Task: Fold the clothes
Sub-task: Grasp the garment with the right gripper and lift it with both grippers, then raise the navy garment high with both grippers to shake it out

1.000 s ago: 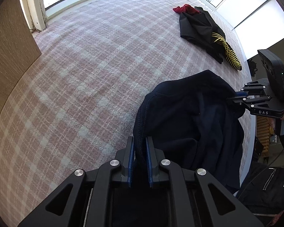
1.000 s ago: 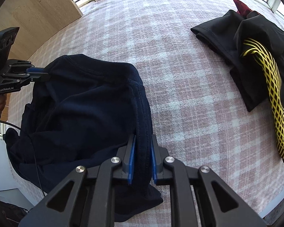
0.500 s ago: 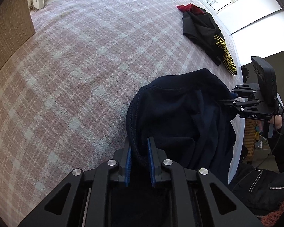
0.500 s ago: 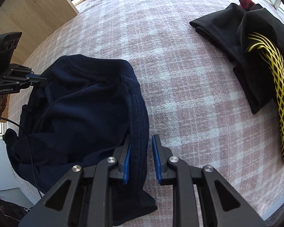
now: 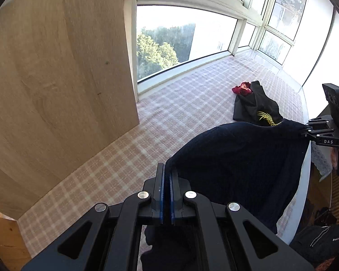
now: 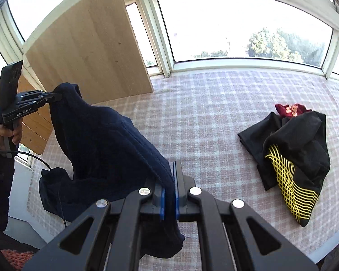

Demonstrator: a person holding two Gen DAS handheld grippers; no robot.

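Both grippers have hold of the same dark navy garment (image 5: 237, 158) and it hangs stretched between them above the checked pink cloth (image 5: 180, 113) that covers the surface below. The left gripper (image 5: 166, 180) has its fingers pressed nearly together on one edge of the fabric, which spills away to the right of the fingers and drops beneath them. The right gripper (image 6: 168, 180) is likewise clamped tight, a ribbed hem of the garment pinched between its blue pads (image 6: 162, 199), the rest of the cloth trailing off to the left of those fingers. A hand (image 6: 5, 133) grips the handle of the far gripper at the left edge of the right wrist view. Well beyond the fingers, lying on the checked cloth, is a heap of black clothing with a yellow net pattern (image 6: 291, 158), a dark red item (image 6: 289, 110) touching its far side. A pale wooden board (image 5: 56, 90) stands to the left of the left fingers, against the windows (image 6: 237, 22).
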